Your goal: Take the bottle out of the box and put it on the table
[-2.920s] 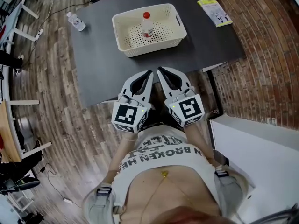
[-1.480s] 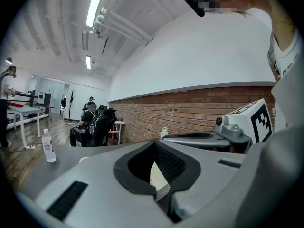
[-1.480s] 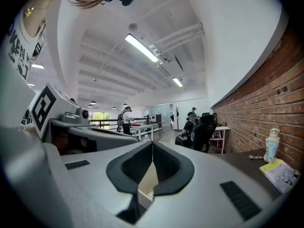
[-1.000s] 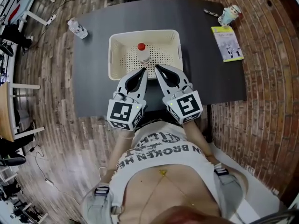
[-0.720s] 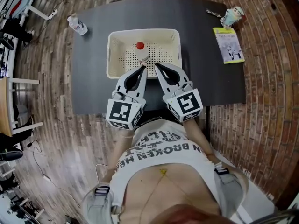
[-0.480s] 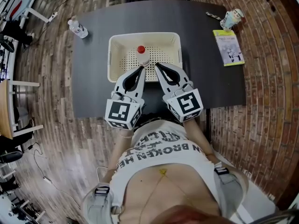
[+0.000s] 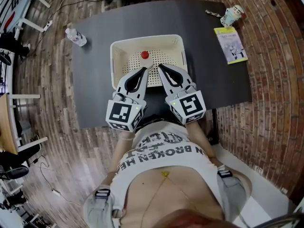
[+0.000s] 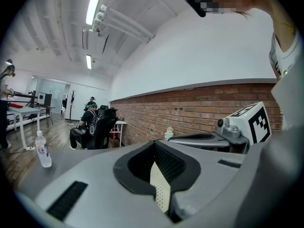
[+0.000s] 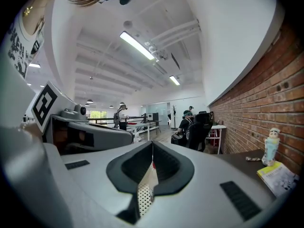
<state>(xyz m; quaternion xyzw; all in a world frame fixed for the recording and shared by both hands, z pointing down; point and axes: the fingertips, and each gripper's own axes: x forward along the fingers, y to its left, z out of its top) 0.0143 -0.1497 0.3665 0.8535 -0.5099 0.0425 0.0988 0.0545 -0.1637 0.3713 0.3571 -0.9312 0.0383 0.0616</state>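
Head view looks down on a dark table (image 7: 95,94) that runs beneath and ahead of both tongs. A cream, perforated box (image 7: 114,61) sits on it straight ahead of them, and both tips reach over its near rim. The left tongs (image 7: 147,70) and right tongs (image 7: 160,66) lie side by side, angled in toward each other, with their tips near one another but apart. Each gripper view shows its own pair pressed together at the tip, pinching nothing, with only a strip of the box's dotted surface visible through the slot behind the tip. A yellow booklet (image 7: 229,44) lies flat on the table, well off to the right of the right tongs. A water bottle (image 7: 76,36) stands at the table's corner, well off to the left of the left tongs. The bottle (image 7: 145,57), red-capped and upright, stands inside the box just past both tips, untouched. A small figurine (image 7: 230,14) stands beyond the booklet.
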